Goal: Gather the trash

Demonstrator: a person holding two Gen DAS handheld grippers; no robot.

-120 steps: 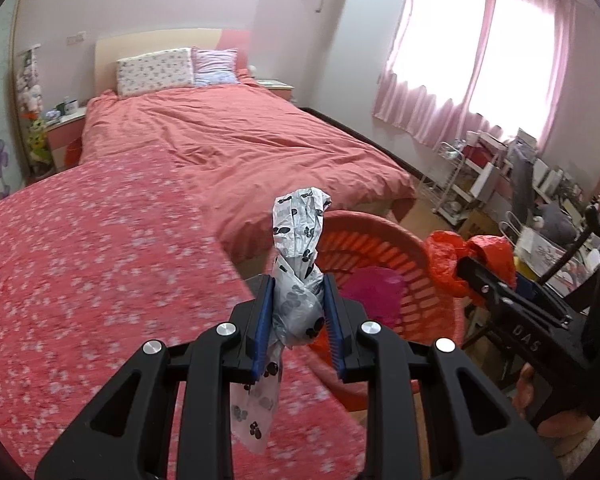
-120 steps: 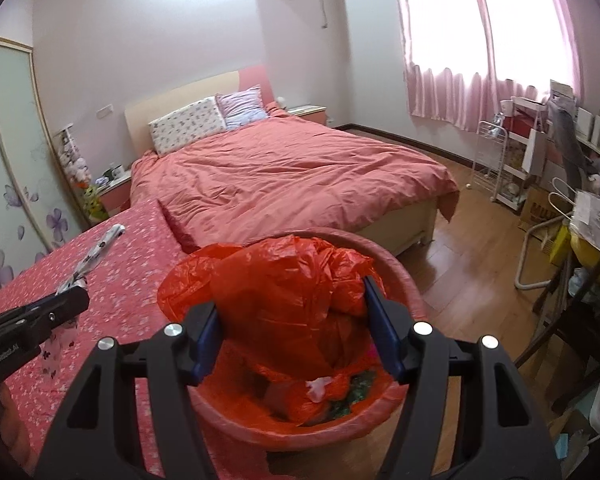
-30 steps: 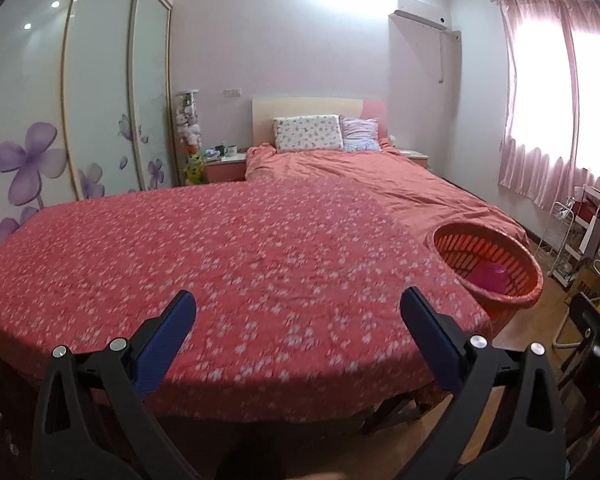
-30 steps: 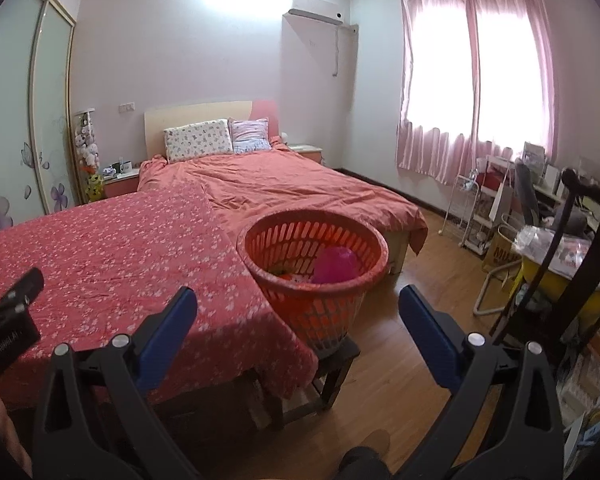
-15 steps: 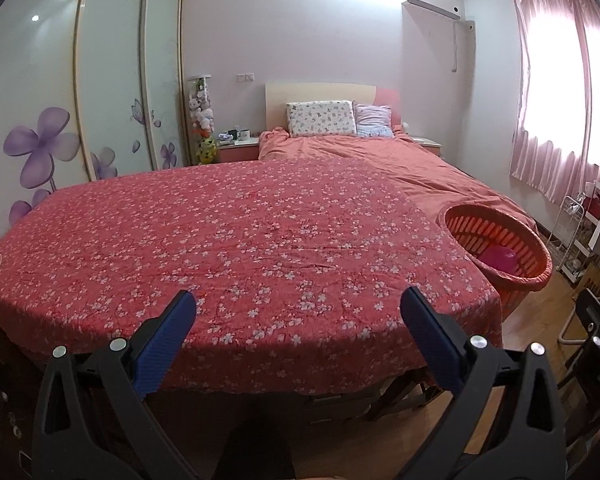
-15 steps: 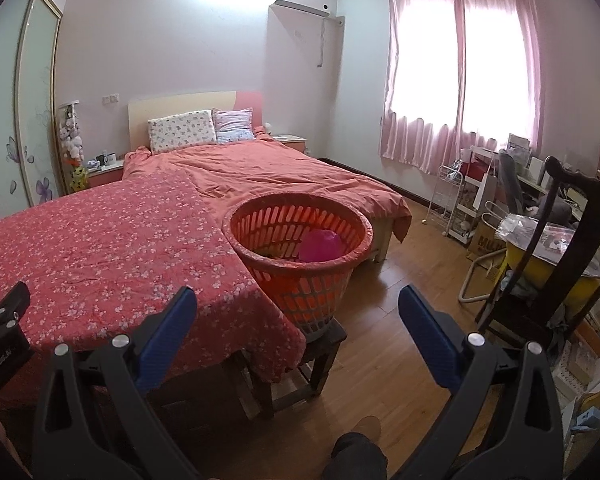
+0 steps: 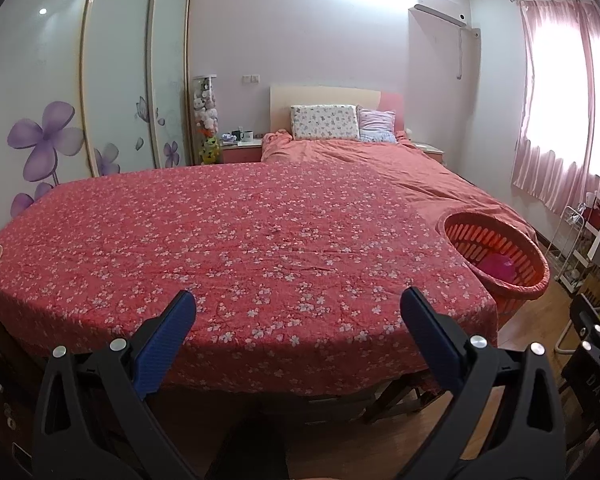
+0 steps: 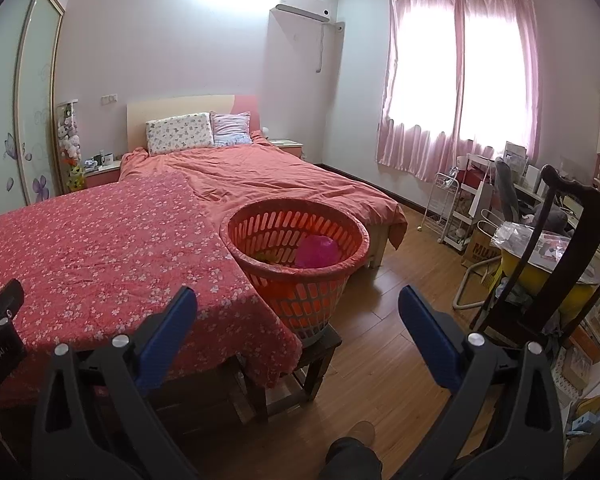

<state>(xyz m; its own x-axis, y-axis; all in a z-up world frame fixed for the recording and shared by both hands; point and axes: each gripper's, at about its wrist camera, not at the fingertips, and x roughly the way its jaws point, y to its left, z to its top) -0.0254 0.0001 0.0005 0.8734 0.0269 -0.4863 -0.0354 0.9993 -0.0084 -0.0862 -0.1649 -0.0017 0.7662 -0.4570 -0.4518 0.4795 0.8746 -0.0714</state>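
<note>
Orange plastic basket (image 8: pixel 296 256) holding a pink bag (image 8: pixel 317 251) stands beside the floral-clothed table (image 7: pixel 236 248), while left gripper (image 7: pixel 298 304) and right gripper (image 8: pixel 298 300) both gape wide, holding nothing.

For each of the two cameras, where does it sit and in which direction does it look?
Left wrist: on the left gripper, facing the red flowered tablecloth; open blue-padded fingers show.
Right wrist: on the right gripper, facing the orange slotted plastic basket and wooden floor; open fingers and a foot show.
Shared: basket, tablecloth, bed.
</note>
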